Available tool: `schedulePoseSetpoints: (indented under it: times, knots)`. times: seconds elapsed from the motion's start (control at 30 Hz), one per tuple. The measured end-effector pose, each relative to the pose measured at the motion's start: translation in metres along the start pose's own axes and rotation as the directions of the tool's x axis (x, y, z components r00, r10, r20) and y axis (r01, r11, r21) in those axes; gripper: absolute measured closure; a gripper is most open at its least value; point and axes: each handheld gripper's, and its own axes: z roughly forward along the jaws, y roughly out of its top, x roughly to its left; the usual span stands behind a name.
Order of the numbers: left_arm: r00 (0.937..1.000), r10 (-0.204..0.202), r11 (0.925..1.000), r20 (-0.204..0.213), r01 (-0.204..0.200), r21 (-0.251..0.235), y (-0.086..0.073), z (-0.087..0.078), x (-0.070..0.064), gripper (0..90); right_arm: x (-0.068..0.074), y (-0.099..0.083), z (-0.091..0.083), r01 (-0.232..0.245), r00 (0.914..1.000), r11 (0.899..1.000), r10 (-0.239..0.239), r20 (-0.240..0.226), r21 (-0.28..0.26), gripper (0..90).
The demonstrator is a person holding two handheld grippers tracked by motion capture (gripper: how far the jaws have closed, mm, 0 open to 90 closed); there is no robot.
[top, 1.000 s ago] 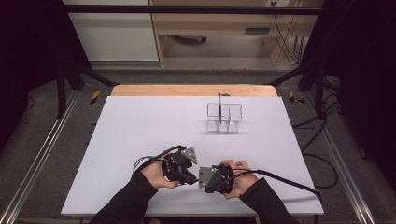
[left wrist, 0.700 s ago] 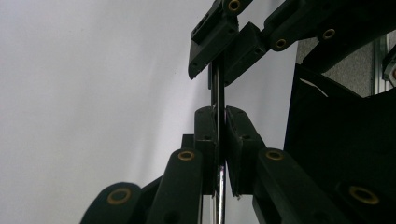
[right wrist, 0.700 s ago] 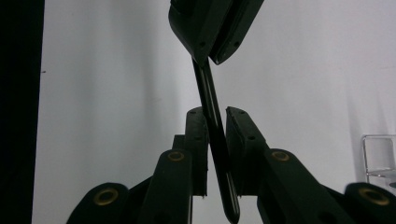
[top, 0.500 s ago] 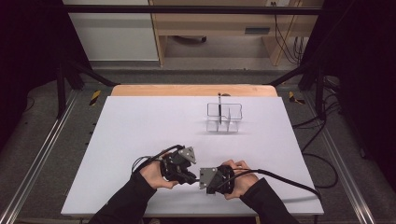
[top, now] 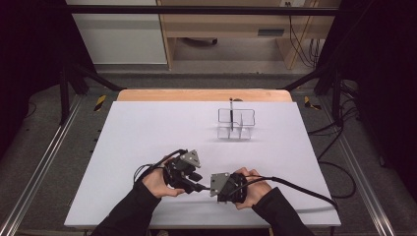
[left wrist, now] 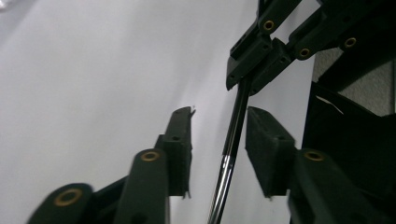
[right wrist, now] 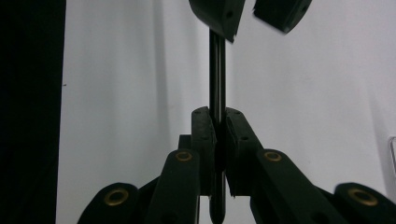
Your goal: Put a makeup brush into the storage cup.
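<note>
At the lower centre of the high view, 2 hand-held grippers meet tip to tip over the white counter (top: 147, 132); the left gripper (top: 194, 183) sits at lower centre-left of the frame, the right gripper (top: 212, 186) just to its right, each carrying a grey 3-cornered plate and trailing a black cable toward the bottom edge. Between them runs a slim black pen (top: 202, 186), lying low over the near part of the counter; in the right gripper view the pen (right wrist: 215, 93) stands up the middle of the frame, and the right gripper (right wrist: 218, 140) has its fingers (right wrist: 201, 140) clenched on the barrel from both sides. In the left gripper view the same pen (left wrist: 233, 140) slants from bottom centre to the upper right of the frame, where the other gripper's black links clamp it; the left gripper (left wrist: 218, 140) has its fingers (left wrist: 180, 144) released, spread to either side of the barrel with bare gaps showing. In the upper right-of-centre part of the high view, well apart from both hands, a clear divided holder (top: 236, 124) rests on the counter; 1 dark pen (top: 231, 109) stands upright in its rear left compartment.
</note>
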Motion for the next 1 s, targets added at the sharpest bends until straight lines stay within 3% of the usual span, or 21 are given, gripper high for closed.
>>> schedulePoseSetpoints:
  times: [0.3, 0.47, 0.73, 0.9, 1.0]
  knots:
    - [0.9966, -0.036, 0.9952, -0.075, 0.029, -0.094, -0.017, -0.019, 0.006, 35.7, -0.005, -0.002, -0.001, -0.051, 0.9986, 0.999, 0.051, 0.011, 0.004, 84.3]
    - [0.9915, -0.074, 0.9889, -0.107, 0.059, -0.137, -0.026, -0.023, 0.007, 27.3, -0.008, -0.006, -0.002, -0.088, 0.9960, 0.996, 0.088, 0.018, -0.013, 84.3]
    - [0.9814, -0.132, 0.9730, -0.139, 0.102, -0.207, -0.039, -0.026, 0.011, 21.2, -0.011, -0.017, -0.005, -0.156, 0.9866, 0.987, 0.158, 0.040, -0.043, 84.3]
    - [0.9780, -0.142, 0.9694, -0.152, 0.107, -0.221, -0.044, -0.025, 0.011, 19.0, -0.012, -0.023, -0.006, -0.190, 0.9789, 0.979, 0.194, 0.064, -0.071, 84.3]
    - [0.9745, -0.160, 0.9623, -0.157, 0.119, -0.244, -0.049, -0.023, 0.010, 17.7, -0.013, -0.027, -0.007, -0.212, 0.9733, 0.973, 0.218, 0.071, -0.087, 84.3]
